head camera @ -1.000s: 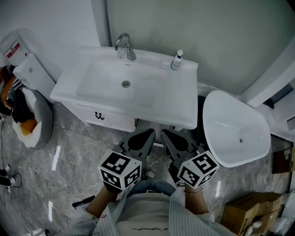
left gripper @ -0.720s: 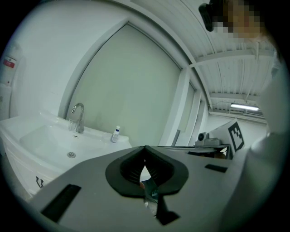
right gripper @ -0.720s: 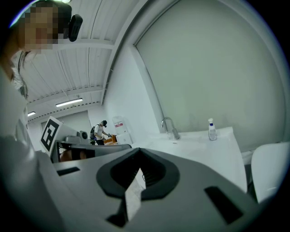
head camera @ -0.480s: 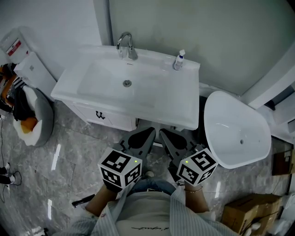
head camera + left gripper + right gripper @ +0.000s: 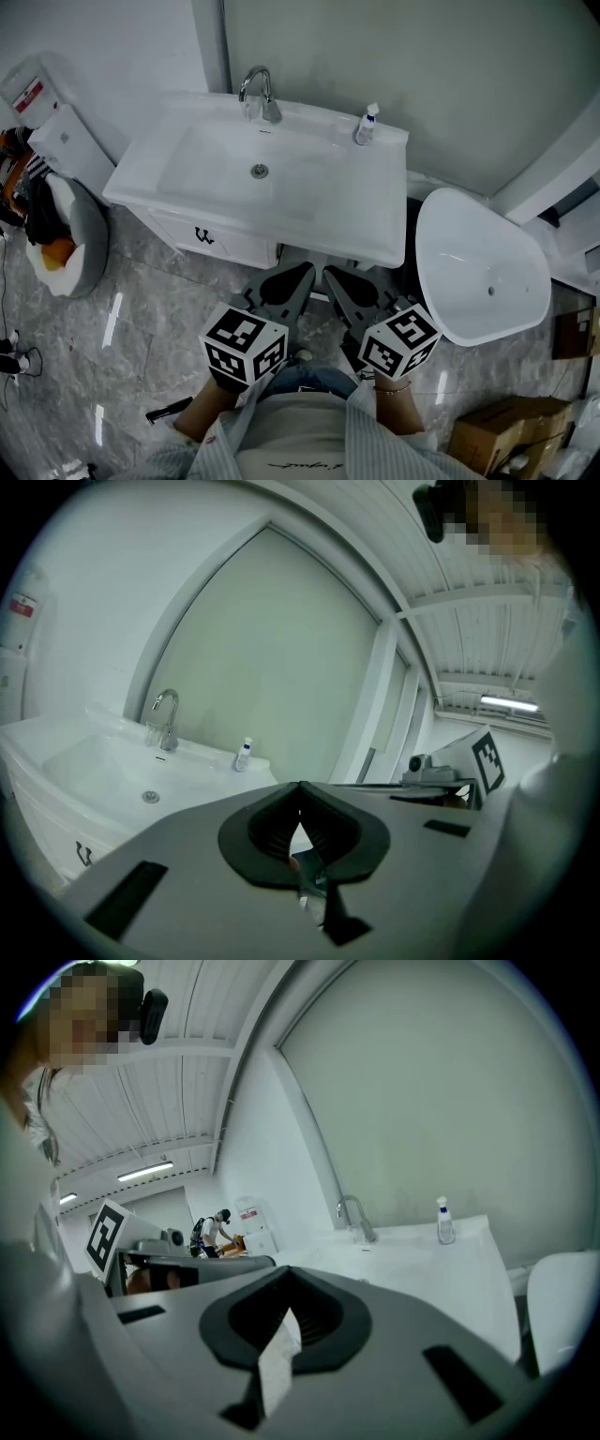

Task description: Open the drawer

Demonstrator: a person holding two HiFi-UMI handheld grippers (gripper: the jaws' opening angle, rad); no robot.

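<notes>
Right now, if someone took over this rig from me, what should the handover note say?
Left hand-held gripper: shut, empty, held in front of the sink, touching nothing.
Right hand-held gripper: shut, empty, beside it.
Drawer: under the sink, looks closed; its dark handle lies left of both hand-held grippers in the head view.
Done: nothing yet.
Left: reach the handle, open the jaws, grip, pull the drawer out.

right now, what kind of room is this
Most likely a bathroom, or a mock-up of one: a white vanity sink with a chrome faucet, a small bottle on its top, and a white tub-like basin beside it on a marble-look floor.
</notes>
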